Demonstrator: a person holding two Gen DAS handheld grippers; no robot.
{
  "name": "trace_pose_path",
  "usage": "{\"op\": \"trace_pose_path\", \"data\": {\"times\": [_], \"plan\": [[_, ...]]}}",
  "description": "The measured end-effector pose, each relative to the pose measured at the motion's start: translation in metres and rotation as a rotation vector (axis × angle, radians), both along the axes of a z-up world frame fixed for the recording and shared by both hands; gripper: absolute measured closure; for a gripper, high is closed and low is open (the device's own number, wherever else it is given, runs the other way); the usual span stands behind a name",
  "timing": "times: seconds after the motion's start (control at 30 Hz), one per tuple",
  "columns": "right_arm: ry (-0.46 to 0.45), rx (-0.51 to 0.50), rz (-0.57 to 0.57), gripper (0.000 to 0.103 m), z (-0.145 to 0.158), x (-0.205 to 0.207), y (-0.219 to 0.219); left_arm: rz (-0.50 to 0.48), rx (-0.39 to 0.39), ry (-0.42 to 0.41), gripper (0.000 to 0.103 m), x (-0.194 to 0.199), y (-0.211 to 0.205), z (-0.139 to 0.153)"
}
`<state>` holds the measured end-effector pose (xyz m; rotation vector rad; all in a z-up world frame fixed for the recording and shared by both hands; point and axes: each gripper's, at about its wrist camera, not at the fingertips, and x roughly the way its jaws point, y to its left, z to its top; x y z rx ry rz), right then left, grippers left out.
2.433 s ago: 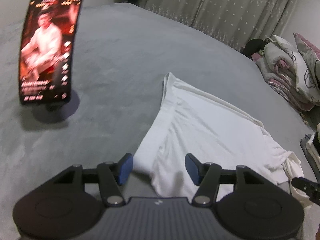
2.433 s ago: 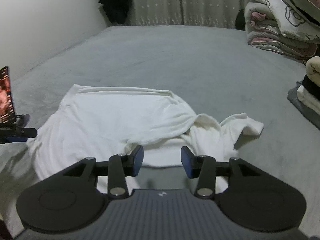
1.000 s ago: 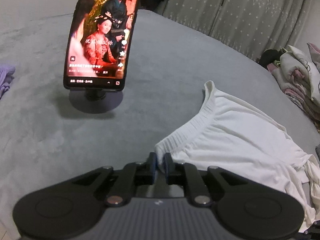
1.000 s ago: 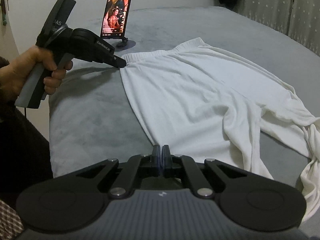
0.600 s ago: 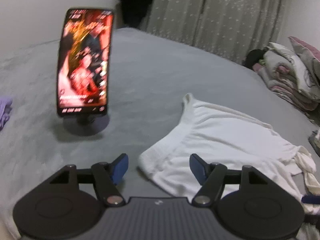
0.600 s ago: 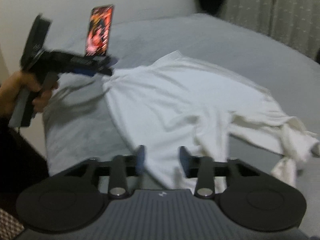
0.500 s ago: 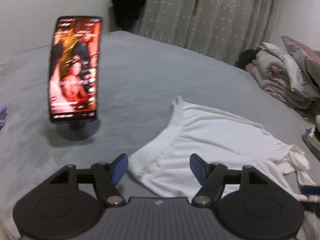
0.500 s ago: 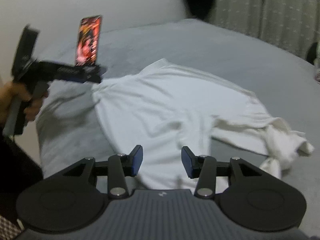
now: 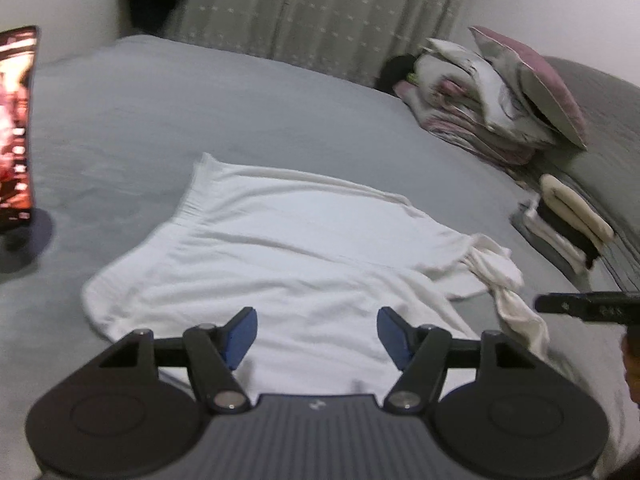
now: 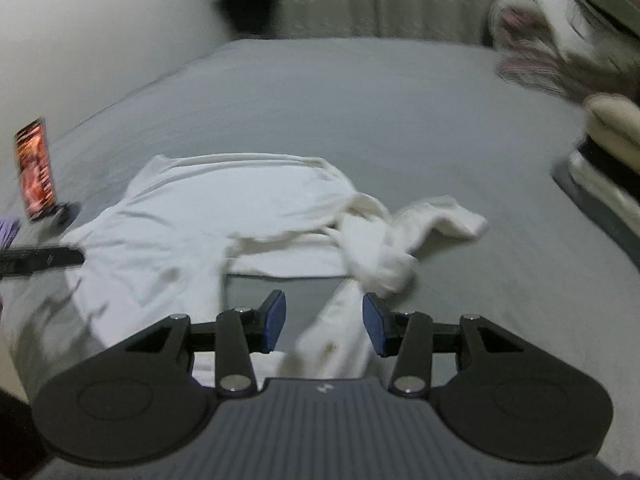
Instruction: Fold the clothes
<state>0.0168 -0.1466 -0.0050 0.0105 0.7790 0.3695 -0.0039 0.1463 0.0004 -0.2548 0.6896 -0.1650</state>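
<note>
Your left tongs (image 9: 317, 332) hover over the near part of the white garment (image 9: 288, 248), and their jaws are closing a little while still standing wide, with cloth showing below the gap but neither blue pad (image 9: 240, 334) pressing on it. Your right tongs (image 10: 324, 326) stand apart at a middling width and grip nothing; a loose strip of the same white garment (image 10: 240, 216) runs up between them without touching either pad (image 10: 274, 320). The garment lies spread on the grey bed (image 9: 200, 100), its ribbed band toward the far left in the left wrist view and its twisted, bunched end (image 10: 384, 248) toward the right, where the cloth crosses over itself. From the right wrist view the tip of your left tongs (image 10: 48, 260) sits at the garment's left edge; from the left wrist view your right tongs (image 9: 588, 306) reach in from the right, just beside the crumpled end. A lit phone (image 10: 35, 168) stands upright on a round stand on the bed, left of the garment and apart from it. At the far right a heap of folded bedding (image 9: 492, 96) rests against the headboard, and nearer to you a small stack of folded clothes (image 9: 564, 220) sits on the bed, well clear of the garment. Both views are somewhat blurred
</note>
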Motion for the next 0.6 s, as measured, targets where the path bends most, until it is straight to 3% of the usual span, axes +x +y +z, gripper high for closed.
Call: {"op": "trace_pose_path", "data": {"times": [0.3, 0.33, 0.43, 0.6], "plan": [[0.099, 0.032, -0.087, 0.056, -0.022, 0.025, -0.013, -0.136, -0.023, 0.046, 0.048, 0.008, -0.044, -0.015], [0.111, 0.036, -0.086, 0.060, -0.025, 0.028, -0.012, -0.151, -0.017, 0.053, 0.048, 0.008, -0.049, -0.017], [0.156, 0.060, -0.085, 0.097, -0.034, 0.035, -0.011, -0.178, 0.016, 0.080, 0.048, 0.010, -0.059, -0.027], [0.155, 0.054, -0.074, 0.097, -0.021, 0.024, -0.010, -0.192, 0.049, 0.077, 0.048, 0.009, -0.062, -0.030]]}}
